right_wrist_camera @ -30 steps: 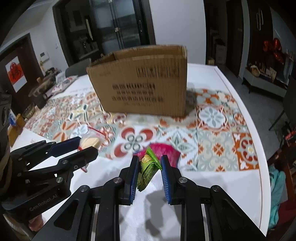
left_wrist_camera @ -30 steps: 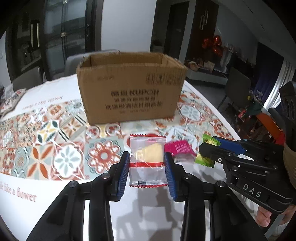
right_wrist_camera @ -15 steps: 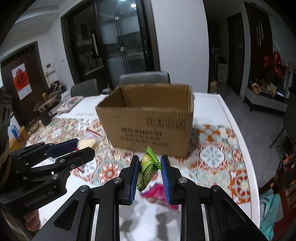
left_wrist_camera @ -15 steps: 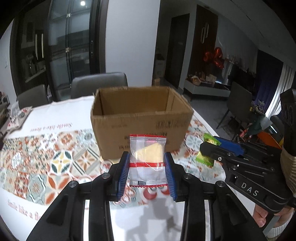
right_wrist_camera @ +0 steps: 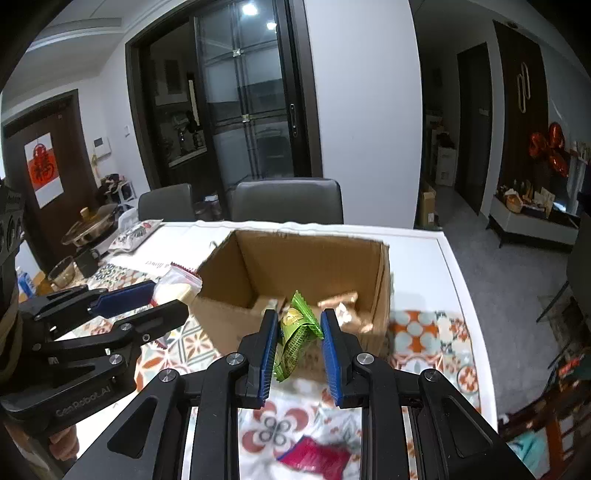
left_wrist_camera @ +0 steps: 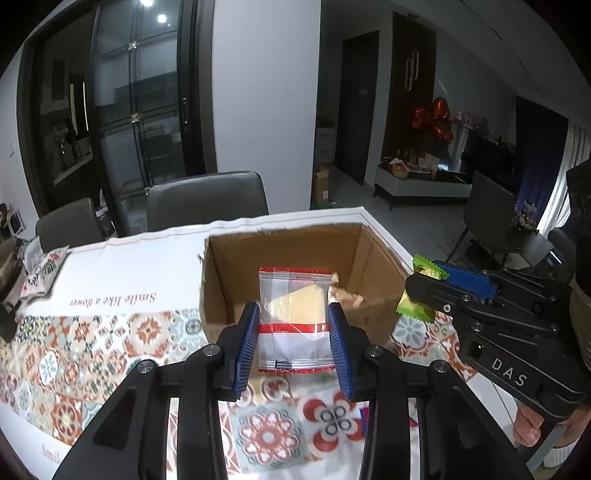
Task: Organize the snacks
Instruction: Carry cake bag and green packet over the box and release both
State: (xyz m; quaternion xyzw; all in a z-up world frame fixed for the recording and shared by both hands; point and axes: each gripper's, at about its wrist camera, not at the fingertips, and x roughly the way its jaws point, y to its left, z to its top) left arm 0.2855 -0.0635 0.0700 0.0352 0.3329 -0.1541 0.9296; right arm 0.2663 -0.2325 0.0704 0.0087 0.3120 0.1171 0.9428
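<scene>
Now, left gripper (left_wrist_camera: 291, 338): we are clamping a clear red-striped snack packet (left_wrist_camera: 293, 317) above the near wall of the cardboard box (left_wrist_camera: 295, 258).
Right gripper (right_wrist_camera: 298, 343): we are pinching a green snack packet (right_wrist_camera: 295, 336) over that same near wall.
Box: sitting open on the patterned tablecloth (left_wrist_camera: 92, 347), wrapped snacks (right_wrist_camera: 338, 306) lying inside.
Near table edge: a pink packet (right_wrist_camera: 314, 456) is lying there.

**Dim room, spotlit ceiling, fisheye warp**

Recessed ceiling lights (left_wrist_camera: 147, 3) glare overhead, mirrored in dark glass doors (right_wrist_camera: 255, 110). The counter (left_wrist_camera: 147, 251) beyond each hand-held gripper is evenly lit. Edges bow and blacken; the cardboard box (right_wrist_camera: 314, 258) is slightly motion-blurred.
</scene>
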